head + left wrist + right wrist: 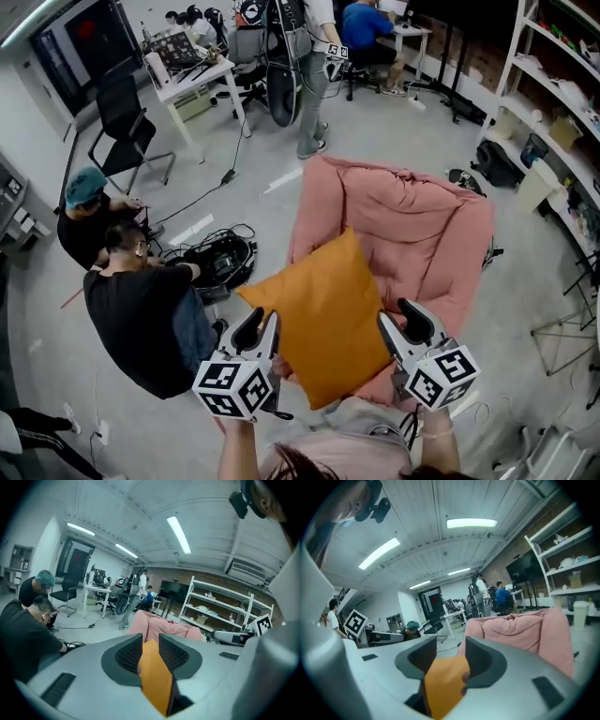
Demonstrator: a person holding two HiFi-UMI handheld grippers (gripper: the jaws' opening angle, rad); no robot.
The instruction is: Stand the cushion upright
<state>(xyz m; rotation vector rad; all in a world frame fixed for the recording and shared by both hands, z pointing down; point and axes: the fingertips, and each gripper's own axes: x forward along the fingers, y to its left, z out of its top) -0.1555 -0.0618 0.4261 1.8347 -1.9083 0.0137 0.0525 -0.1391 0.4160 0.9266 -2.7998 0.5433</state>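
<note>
An orange cushion (323, 323) stands on one corner, diamond-wise, on the seat of a pink armchair (412, 216) and leans toward its back. My left gripper (261, 328) grips the cushion's lower left edge and my right gripper (398, 323) its lower right edge. In the left gripper view the orange cushion (154, 677) fills the gap between the two dark pads of the left gripper (150, 651), with the pink armchair (164, 627) behind. The right gripper view has a cushion (443, 681) fold pinched in the right gripper (450, 656), before the armchair (520, 630).
Two people (141, 309) crouch on the floor to the left beside a black case with cables (220, 258). A desk (192, 80) and an office chair (127, 127) stand at the back left. White shelves (553, 84) line the right wall. Another person (314, 75) stands behind the armchair.
</note>
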